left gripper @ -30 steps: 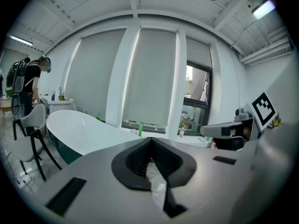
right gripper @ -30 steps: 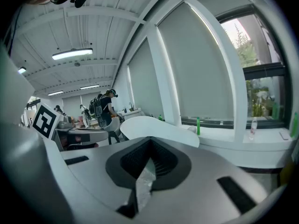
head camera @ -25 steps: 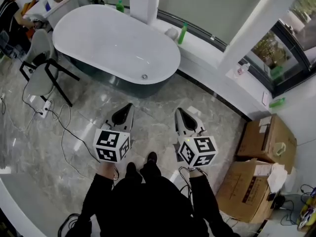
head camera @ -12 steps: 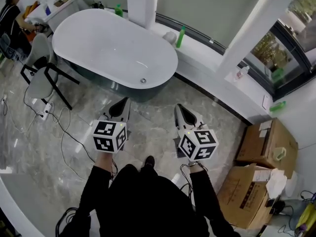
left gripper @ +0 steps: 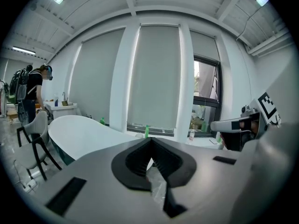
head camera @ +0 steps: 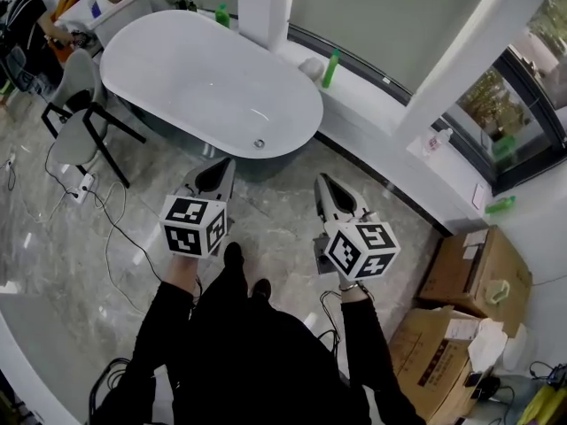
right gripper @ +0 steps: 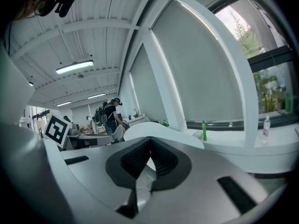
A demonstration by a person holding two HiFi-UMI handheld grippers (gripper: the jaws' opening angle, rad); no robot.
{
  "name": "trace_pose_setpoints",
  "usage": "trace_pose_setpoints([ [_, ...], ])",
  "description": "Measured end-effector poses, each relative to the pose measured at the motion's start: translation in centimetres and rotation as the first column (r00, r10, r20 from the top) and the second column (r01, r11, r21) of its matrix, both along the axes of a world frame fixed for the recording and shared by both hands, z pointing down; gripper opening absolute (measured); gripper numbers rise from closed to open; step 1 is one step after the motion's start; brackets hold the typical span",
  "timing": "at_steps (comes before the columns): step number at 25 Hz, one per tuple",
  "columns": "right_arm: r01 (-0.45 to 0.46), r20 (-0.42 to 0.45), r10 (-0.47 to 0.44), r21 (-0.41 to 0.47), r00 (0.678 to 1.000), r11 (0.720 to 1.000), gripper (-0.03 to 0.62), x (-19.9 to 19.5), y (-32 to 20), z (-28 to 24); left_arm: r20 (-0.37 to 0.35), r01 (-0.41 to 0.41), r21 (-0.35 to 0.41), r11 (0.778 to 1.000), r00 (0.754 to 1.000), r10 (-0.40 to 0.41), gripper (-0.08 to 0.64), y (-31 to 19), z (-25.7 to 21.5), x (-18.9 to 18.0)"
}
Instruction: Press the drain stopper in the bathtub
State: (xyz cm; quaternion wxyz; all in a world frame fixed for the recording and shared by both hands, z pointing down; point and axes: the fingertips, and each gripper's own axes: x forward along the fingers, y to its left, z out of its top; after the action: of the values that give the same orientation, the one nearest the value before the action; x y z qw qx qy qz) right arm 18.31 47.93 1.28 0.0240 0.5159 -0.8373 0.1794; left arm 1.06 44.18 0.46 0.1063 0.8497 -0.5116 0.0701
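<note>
The white oval bathtub (head camera: 204, 78) stands on the marble floor ahead of me. Its small round metal drain stopper (head camera: 259, 143) sits in the tub's near end. My left gripper (head camera: 228, 161) is held in the air just short of the tub's near rim, its tips close to the stopper in the head view. It is shut and holds nothing. My right gripper (head camera: 320, 178) is level with it, further right over the floor, also shut and empty. The tub (left gripper: 88, 134) shows beyond the closed left gripper (left gripper: 150, 140). The right gripper (right gripper: 149, 139) points at the tub (right gripper: 145, 126) too.
A grey chair (head camera: 75, 113) stands left of the tub with cables (head camera: 106, 228) trailing over the floor. A white pillar (head camera: 264, 3) and a window ledge with a green bottle (head camera: 330, 67) lie behind the tub. Cardboard boxes (head camera: 478, 273) sit at right. A person (head camera: 31, 20) stands far left.
I have stepped closer to the tub. Both grippers have moved forward, the left one up to the tub's near rim. Both have stayed shut.
</note>
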Motion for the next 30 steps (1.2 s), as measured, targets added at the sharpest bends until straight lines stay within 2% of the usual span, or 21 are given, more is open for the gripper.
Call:
trace_pose_setpoints([
  [7, -0.002, -0.057, 0.002, -0.002, 0.998, 1.000, 0.002, -0.8, -2.6, 0.2, -0.016, 0.012, 0.002, 1.000, 1.000, -0.012, 0.005, -2.3, -0.3, -0.6],
  [10, 0.007, -0.060, -0.008, -0.017, 0.998, 1.000, 0.002, -1.2, -3.7, 0.8, -0.034, 0.008, -0.006, 1.000, 0.999, -0.008, 0.005, -3.6, 0.1, -0.8],
  [15, 0.002, -0.061, -0.004, -0.038, 0.998, 0.999, 0.002, -1.4, -6.8, 1.7, -0.023, -0.011, -0.019, 1.000, 1.000, 0.010, 0.005, -7.1, 1.3, -0.6],
  [22, 0.003, -0.083, -0.010, -0.093, 0.996, 0.996, 0.002, -3.6, -14.5, 4.3, -0.015, -0.023, -0.092, 0.995, 1.000, 0.022, 0.005, -14.7, 4.7, -1.7],
  [30, 0.002, -0.087, -0.020, -0.205, 0.996, 0.979, 0.002, -6.3, -23.9, 8.3, -0.012, -0.056, -0.185, 0.981, 0.998, 0.054, 0.005, -23.4, 8.4, -2.5],
])
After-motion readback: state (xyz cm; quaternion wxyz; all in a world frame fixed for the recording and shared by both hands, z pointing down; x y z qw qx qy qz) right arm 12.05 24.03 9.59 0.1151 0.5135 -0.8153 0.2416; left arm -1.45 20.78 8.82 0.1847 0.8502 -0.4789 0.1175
